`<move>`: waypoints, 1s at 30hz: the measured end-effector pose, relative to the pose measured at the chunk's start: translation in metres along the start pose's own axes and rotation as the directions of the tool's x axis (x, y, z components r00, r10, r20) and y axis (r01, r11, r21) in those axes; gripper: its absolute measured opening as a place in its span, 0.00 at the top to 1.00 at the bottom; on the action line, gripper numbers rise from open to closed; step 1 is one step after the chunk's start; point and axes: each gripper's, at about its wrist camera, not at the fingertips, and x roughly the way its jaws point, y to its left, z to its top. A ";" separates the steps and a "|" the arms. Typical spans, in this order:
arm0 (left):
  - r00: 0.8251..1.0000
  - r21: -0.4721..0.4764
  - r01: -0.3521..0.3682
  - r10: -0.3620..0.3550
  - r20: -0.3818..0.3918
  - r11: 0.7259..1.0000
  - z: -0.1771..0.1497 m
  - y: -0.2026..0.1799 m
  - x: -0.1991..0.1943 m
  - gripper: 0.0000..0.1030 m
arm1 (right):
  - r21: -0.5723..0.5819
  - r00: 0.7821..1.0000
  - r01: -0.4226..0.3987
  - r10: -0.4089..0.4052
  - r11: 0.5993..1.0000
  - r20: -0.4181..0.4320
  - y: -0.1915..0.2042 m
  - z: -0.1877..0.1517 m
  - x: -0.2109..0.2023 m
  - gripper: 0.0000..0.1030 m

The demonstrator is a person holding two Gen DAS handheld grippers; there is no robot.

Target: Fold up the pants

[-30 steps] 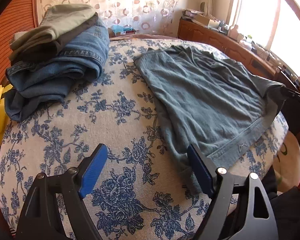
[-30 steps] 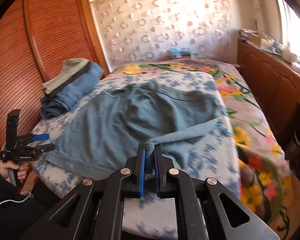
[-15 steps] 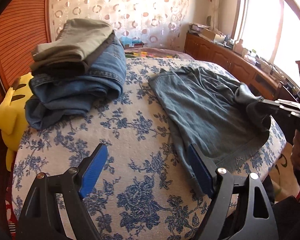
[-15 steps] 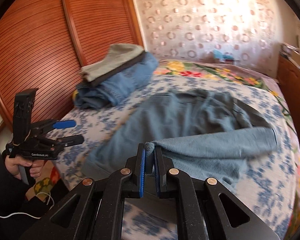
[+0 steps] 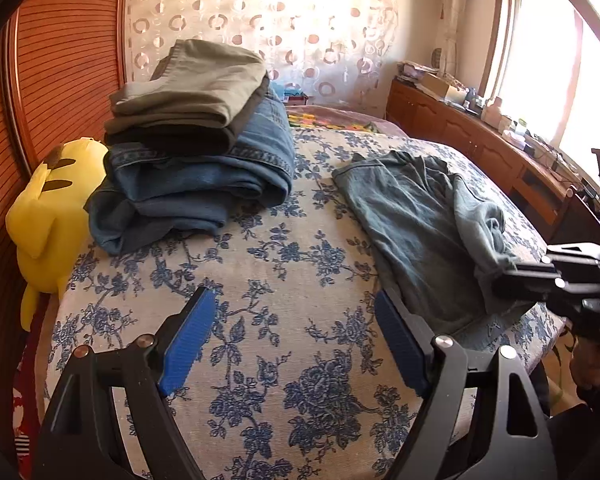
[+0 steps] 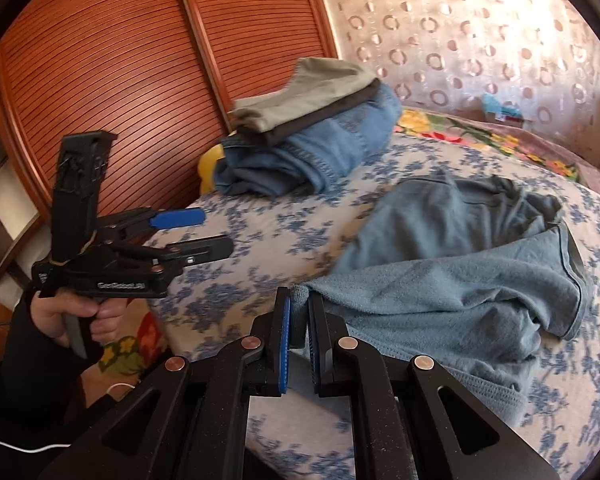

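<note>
Grey-blue pants [image 5: 416,224] [image 6: 452,280] lie on the flowered bed cover [image 5: 284,280], partly doubled over themselves. My right gripper [image 6: 299,312] is shut on a hem corner of the pants and holds that leg pulled across toward the near left edge. In the left wrist view the right gripper [image 5: 500,276] enters from the right with the cloth bunched in it. My left gripper [image 5: 296,320] stands open above bare bed cover, its right finger beside the pants' near edge, nothing between its pads. It also shows in the right wrist view, the left gripper [image 6: 208,232], held by a hand.
A stack of folded jeans and olive trousers [image 5: 196,140] [image 6: 312,136] sits at the bed's far left. A yellow plush toy [image 5: 48,216] leans against the slatted wooden wardrobe [image 6: 120,60]. A wooden sideboard [image 5: 480,148] with clutter runs under the window on the right.
The right gripper carried the held pant leg leftward across the bed, folding it over the rest. The left gripper rose and drew back a little, still open.
</note>
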 end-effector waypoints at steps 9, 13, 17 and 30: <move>1.000 -0.004 -0.003 0.003 -0.008 1.000 -0.003 0.001 0.003 0.20 | 0.011 0.998 -0.031 0.031 0.999 -0.059 0.006 -0.006 0.022 0.92; 1.000 -0.001 0.010 -0.010 -0.014 1.000 -0.005 -0.004 0.007 0.20 | 0.045 0.996 -0.015 0.019 0.999 -0.084 -0.002 -0.008 0.030 0.89; 1.000 0.011 0.028 -0.028 -0.014 1.000 -0.004 -0.012 0.009 0.20 | 0.053 0.998 0.012 -0.009 0.999 -0.066 -0.004 -0.009 0.020 0.75; 0.997 0.055 0.083 -0.082 -0.010 0.995 -0.001 -0.041 0.010 0.20 | 0.084 0.977 0.208 -0.211 0.975 0.022 -0.036 -0.029 -0.045 0.65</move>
